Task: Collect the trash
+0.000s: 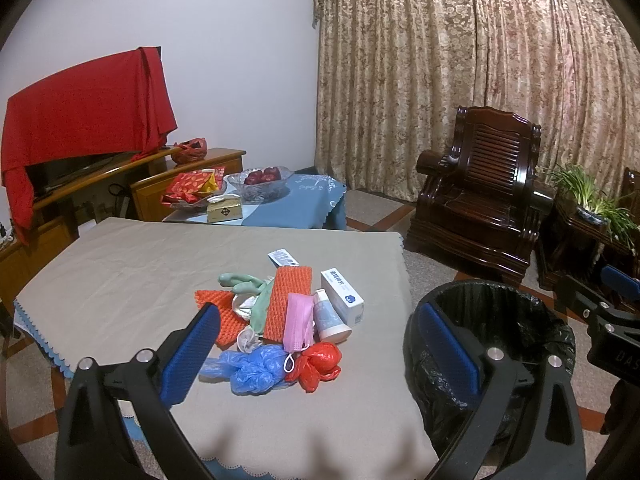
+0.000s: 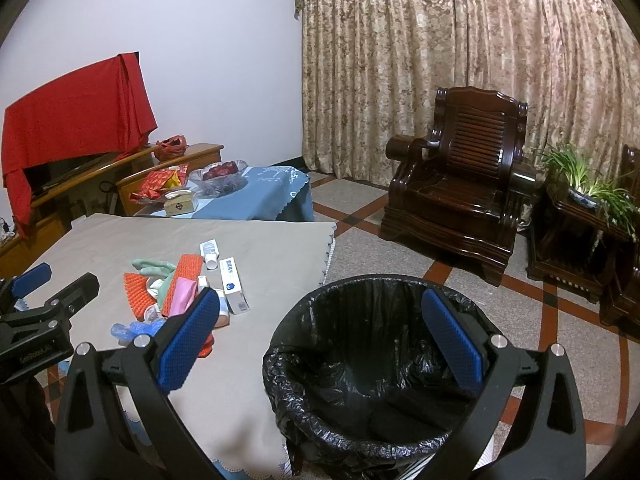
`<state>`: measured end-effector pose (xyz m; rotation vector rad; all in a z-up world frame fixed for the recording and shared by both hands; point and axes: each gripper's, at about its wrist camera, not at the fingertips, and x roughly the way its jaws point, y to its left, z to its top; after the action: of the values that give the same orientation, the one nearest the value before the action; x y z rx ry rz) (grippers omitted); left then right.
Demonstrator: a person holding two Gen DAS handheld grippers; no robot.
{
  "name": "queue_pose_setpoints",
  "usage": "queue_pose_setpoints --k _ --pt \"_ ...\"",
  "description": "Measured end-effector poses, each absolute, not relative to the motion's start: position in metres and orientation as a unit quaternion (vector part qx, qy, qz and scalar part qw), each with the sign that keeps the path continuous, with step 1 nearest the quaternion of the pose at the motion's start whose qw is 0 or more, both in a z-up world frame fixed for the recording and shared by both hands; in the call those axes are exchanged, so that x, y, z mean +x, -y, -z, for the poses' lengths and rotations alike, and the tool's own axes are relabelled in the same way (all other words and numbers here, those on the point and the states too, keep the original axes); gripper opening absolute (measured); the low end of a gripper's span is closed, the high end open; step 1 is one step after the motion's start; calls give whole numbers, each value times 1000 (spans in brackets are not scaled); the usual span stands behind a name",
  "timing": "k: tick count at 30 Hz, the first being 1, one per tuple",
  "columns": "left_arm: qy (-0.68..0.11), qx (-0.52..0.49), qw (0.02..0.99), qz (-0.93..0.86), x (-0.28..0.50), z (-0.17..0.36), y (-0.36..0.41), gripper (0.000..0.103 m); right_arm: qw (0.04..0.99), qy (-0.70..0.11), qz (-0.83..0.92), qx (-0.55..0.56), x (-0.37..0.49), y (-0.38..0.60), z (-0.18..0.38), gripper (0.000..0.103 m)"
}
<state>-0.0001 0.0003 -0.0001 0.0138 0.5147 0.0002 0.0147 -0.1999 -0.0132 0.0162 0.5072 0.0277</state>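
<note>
Both grippers spread wide and empty above the tabletop and bin.

We hold the left gripper (image 1: 320, 350) over the grey tabletop (image 1: 120, 280), where the trash pile (image 1: 280, 320) of wrappers, a pink mask (image 1: 298, 320), a white box (image 1: 342, 296) and plastic bags lies. Our right gripper (image 2: 320, 338) hangs above the black-lined trash bin (image 2: 360, 360) just beside the tabletop.

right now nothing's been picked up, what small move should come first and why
Probably lower the left gripper onto the red plastic bag at the near edge of the trash pile. Both sets of jaws stand open and empty, the pile lies directly ahead of the left one, and that bag is nearest. The lined bin sits beside the table, under the right gripper, seemingly empty.
</note>
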Motion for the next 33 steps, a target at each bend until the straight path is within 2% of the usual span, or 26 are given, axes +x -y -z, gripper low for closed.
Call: queue_pose_setpoints --k 21,29,33 --pt "-256 7 967 0 2 0 -1 97 967 -254 -14 10 16 199 10 98" --pt "-259 6 966 0 2 2 -6 97 966 -258 -15 10 17 200 26 98" --pt "-264 4 965 -4 14 18 -11 97 965 -262 -14 11 29 198 30 98"
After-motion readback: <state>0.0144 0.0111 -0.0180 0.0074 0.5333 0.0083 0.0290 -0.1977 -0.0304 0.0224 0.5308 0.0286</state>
